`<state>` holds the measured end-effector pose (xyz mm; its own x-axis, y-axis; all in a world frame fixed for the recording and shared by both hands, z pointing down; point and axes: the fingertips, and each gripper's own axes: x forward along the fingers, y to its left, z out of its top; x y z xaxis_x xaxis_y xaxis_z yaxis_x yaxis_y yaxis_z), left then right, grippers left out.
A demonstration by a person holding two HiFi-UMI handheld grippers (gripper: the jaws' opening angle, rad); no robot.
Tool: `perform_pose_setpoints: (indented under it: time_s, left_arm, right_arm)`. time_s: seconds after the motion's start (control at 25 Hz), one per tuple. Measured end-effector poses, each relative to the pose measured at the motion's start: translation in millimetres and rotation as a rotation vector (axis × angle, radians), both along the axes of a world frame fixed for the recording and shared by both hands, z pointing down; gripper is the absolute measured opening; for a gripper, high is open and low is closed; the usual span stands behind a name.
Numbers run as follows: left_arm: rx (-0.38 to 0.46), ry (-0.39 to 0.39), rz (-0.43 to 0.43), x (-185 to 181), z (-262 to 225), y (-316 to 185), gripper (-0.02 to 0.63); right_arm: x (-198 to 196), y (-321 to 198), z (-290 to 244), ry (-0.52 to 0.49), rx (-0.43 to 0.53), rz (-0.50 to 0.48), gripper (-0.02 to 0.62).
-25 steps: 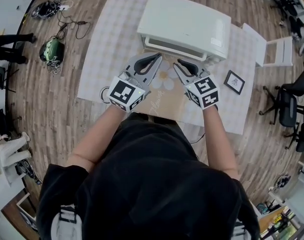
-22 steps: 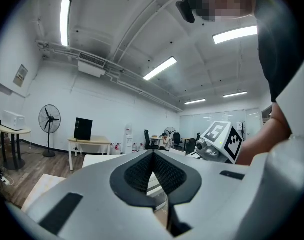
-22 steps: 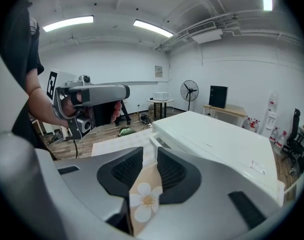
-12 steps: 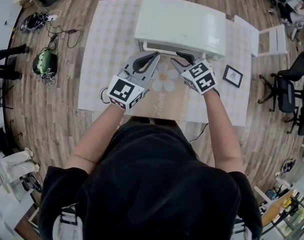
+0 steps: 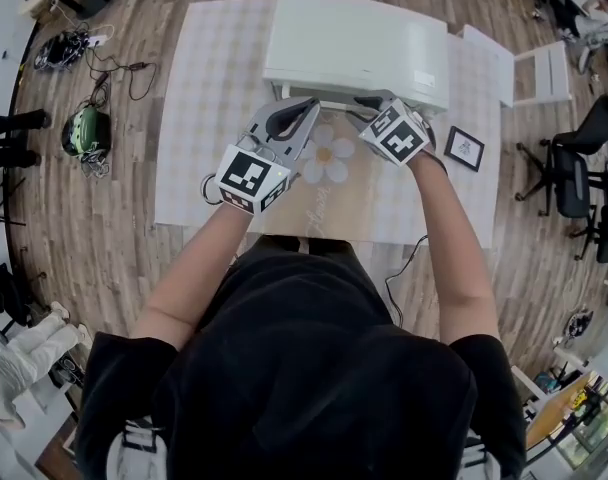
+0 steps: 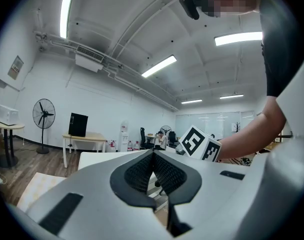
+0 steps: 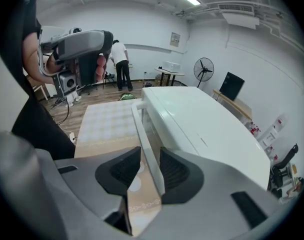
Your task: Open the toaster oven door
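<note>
A white toaster oven [image 5: 354,48] stands at the far side of the table, its door closed. The door's white handle bar [image 7: 142,129] runs along the front. My right gripper [image 5: 369,103] is at the right part of that front. In the right gripper view the right gripper [image 7: 149,166] is open with the handle bar between its two dark pads, a thin gap showing on the left side. My left gripper [image 5: 309,108] hovers over the mat just left of it. Its pads meet in the left gripper view [image 6: 153,161], with nothing held.
A tan mat with a daisy print [image 5: 329,163] lies before the oven on a checked tablecloth [image 5: 214,88]. A small framed picture [image 5: 466,148] sits at the right. White chair [image 5: 544,68] and black office chair [image 5: 574,178] stand right; cables lie on the floor at left.
My right gripper has moved forward and up from over the mat to the oven's front, ending around the handle bar. The left gripper has edged forward a little.
</note>
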<state>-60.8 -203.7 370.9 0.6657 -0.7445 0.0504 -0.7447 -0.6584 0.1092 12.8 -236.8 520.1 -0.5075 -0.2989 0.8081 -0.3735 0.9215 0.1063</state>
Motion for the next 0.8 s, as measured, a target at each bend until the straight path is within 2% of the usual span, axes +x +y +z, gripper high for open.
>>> perform_pose_setpoints:
  time_s: [0.16, 0.4, 0.8]
  left_arm:
    - [-0.001, 0.003, -0.002, 1, 1, 0, 0.015]
    - [-0.006, 0.001, -0.007, -3, 4, 7, 0.015]
    - [-0.023, 0.007, -0.019, -9, 10, 29, 0.015]
  right_arm:
    - [1, 2, 13, 0.076, -0.026, -0.059, 0.14]
    - [1, -1, 20, 0.205, 0.014, -0.128, 0.106]
    - [0, 2, 24, 0.296, 0.02, -0.18, 0.092]
